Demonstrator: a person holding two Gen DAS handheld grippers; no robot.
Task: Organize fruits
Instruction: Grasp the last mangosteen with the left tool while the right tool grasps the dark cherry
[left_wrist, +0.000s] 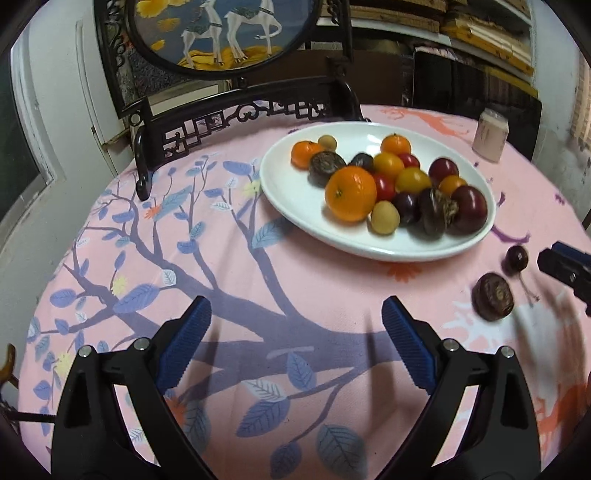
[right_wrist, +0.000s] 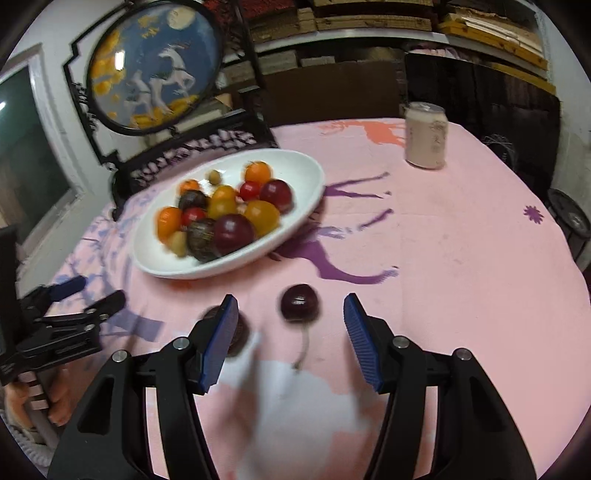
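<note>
Pink cloth printed with a purple tree and deer covers the round tabletop (left_wrist: 229, 258). A dark carved stand holding a round painted panel (left_wrist: 221, 33) sits at the far left edge of the tabletop. A white oval plate (left_wrist: 295, 199) lies just in front of that stand, toward the far side. The plate carries a heap of fruit: a large orange (left_wrist: 351, 192), smaller oranges, dark red plums (left_wrist: 470, 208), yellow and red tomatoes, and brown wrinkled fruits.

A pale drink can (right_wrist: 425, 134) stands upright near the far right edge, well apart from the plate.

The left gripper (left_wrist: 295, 332) hovers above the near left part of the cloth, jaws wide and holding nothing. The right gripper (right_wrist: 290, 332) hovers above the near edge, jaws wide and holding nothing.

A brown wrinkled fruit (left_wrist: 494, 295) lies on the cloth near the plate's near rim, partly hidden behind one right finger in the right wrist view. A dark cherry (right_wrist: 300, 303) with its stem lies just beside it, between the right fingers and touching neither.
</note>
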